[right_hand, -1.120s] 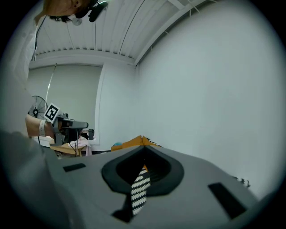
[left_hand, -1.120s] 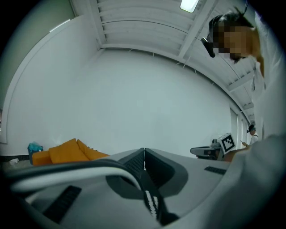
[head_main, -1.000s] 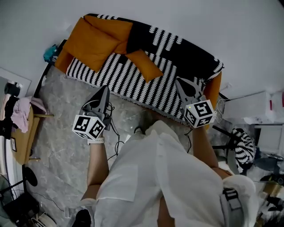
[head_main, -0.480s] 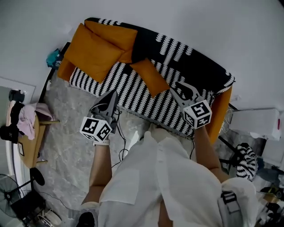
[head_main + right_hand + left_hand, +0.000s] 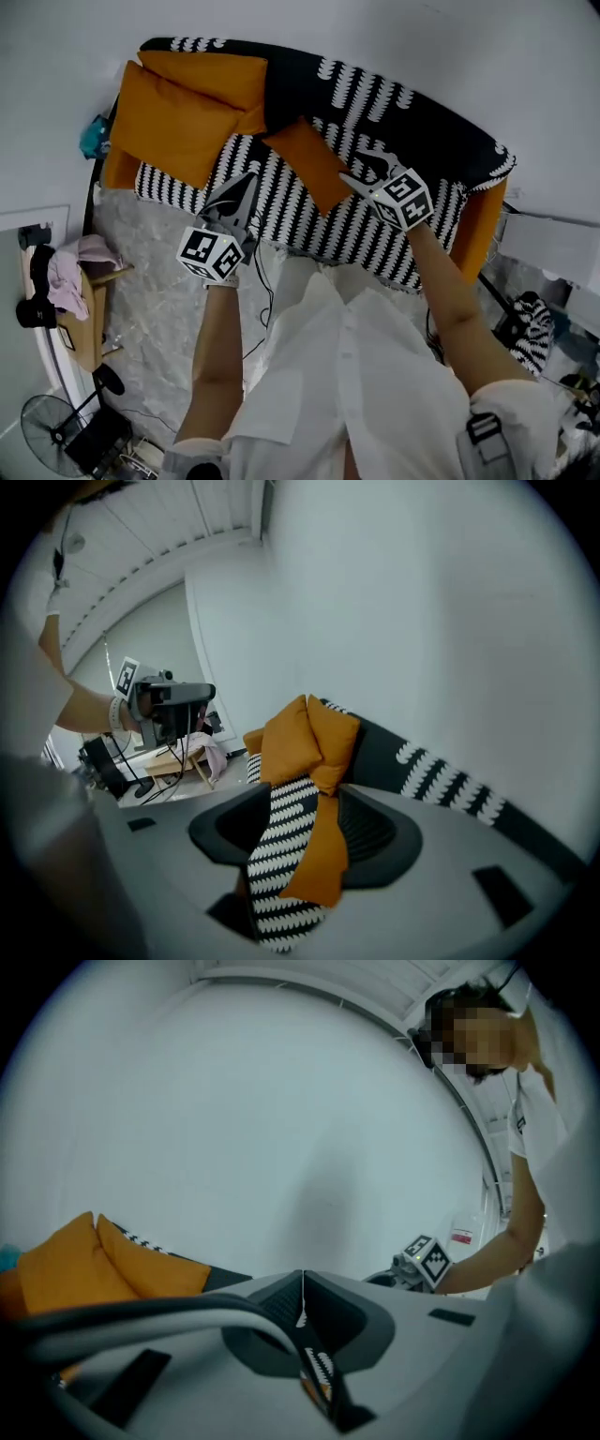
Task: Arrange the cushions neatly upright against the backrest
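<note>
The small cushion [image 5: 309, 164] lies flat on the seat of the striped sofa [image 5: 422, 131], about mid-length. 2 large cushions [image 5: 173, 117] lean at its left end. My right gripper [image 5: 354, 166] is at the small cushion's edge, jaws just opening, about half apart, cushion showing between them, ungripped. My left gripper [image 5: 248, 180] is closed and empty, near the seat's front.

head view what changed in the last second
Both grippers moved forward to the sofa. The right gripper now reaches the small orange cushion lying on the seat; its jaws have just been opening, not yet pressing it. The left gripper, shut and empty, came over the seat's front edge. The large orange cushions and the small one stayed put.
</note>
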A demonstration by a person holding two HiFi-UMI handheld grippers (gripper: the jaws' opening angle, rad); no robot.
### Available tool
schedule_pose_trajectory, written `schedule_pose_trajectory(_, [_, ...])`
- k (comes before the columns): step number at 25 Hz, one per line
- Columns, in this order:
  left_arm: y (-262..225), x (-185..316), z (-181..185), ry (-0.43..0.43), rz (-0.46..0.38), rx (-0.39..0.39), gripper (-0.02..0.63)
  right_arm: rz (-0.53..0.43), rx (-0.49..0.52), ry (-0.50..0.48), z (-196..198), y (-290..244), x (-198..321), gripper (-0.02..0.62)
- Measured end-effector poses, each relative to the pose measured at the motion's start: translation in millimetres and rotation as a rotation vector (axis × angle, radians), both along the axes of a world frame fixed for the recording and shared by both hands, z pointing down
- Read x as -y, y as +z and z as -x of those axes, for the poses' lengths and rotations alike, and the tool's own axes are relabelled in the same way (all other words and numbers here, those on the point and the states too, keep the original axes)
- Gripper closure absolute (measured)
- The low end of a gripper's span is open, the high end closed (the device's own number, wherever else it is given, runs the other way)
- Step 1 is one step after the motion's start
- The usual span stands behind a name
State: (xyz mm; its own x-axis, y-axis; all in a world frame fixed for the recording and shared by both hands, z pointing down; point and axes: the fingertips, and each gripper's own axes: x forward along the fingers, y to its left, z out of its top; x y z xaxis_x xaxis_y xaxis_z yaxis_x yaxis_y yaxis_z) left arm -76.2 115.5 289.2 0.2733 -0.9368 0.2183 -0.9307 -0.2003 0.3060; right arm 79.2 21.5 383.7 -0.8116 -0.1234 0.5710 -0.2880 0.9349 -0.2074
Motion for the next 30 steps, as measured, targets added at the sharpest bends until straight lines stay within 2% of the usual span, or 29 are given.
schedule_pose_trajectory(6, [82, 51, -14, 0.174, 0.123, -0.049, 0.591, 0.194, -0.136, 0.052, 27, 117, 31, 0.283])
schedule_pose_trajectory(11, [137, 78, -6, 0.273, 0.186, -0.026, 0.589, 0.298, -0.265, 0.092, 58, 215, 31, 0.229])
schedule_pose_trajectory(16, [176, 96, 11, 0.298, 0.212, -0.054, 0.589, 0.331, -0.409, 0.104, 79, 298, 28, 0.185])
schedule_pose_trajectory(22, [213, 109, 21, 0.313, 0.232, -0.083, 0.589, 0.359, -0.583, 0.06, 80, 371, 32, 0.181])
schedule_pose_trajectory(26, [223, 106, 18, 0.326, 0.253, -0.104, 0.589, 0.406, -0.608, 0.005, 87, 390, 16, 0.16])
schedule_pose_trajectory(30, [230, 107, 12, 0.327, 0.263, -0.119, 0.589, 0.408, -0.63, 0.009, 80, 396, 19, 0.161])
